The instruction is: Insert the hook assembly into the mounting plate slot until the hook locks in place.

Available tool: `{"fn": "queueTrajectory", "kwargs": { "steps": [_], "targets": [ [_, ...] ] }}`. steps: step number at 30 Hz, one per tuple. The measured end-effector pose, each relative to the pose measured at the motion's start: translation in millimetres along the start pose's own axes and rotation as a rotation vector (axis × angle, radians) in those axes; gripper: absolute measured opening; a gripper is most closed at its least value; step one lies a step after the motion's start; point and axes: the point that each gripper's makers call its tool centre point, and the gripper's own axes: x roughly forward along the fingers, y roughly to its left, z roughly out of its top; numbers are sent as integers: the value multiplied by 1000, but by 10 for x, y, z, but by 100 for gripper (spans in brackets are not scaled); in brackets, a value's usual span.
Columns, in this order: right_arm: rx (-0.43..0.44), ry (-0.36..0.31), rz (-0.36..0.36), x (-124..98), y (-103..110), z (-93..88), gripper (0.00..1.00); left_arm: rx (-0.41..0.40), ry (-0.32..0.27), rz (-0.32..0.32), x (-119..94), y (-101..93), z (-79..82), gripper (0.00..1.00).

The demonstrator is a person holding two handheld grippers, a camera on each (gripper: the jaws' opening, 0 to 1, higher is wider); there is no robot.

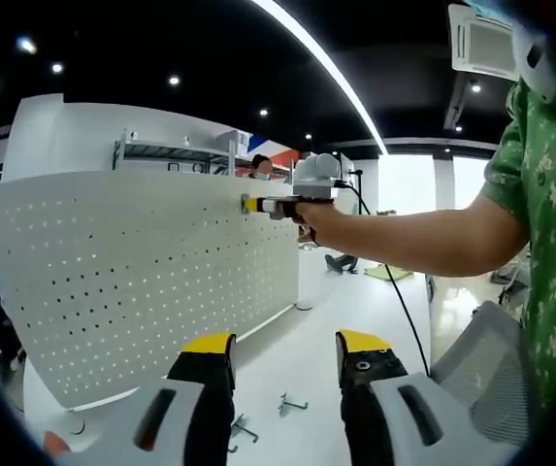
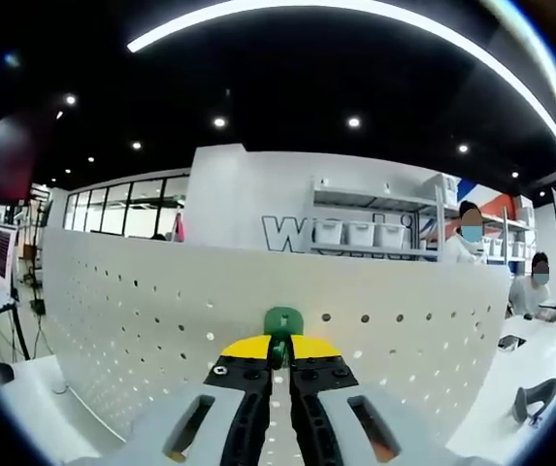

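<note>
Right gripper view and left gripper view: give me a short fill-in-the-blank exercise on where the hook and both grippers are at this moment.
1. The right gripper has its jaws shut on a ____ hook.
2. That hook is held against the white ____ board.
3. The left gripper has its jaws ____, with nothing between them.
4. Spare metal hooks lie on the ____ below the board.

Missing words: green; perforated; open; table
</note>
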Motion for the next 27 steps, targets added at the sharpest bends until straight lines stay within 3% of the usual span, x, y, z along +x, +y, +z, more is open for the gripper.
{"fn": "queueTrajectory", "kwargs": {
  "steps": [11,27],
  "targets": [
    [15,20,-7,-40,0,-93,9,-1,-1,2,-16,-4,-5,43],
    [-3,8,28,-14,66,-55,16,-2,0,1,-21,-9,-7,43]
  ]
}}
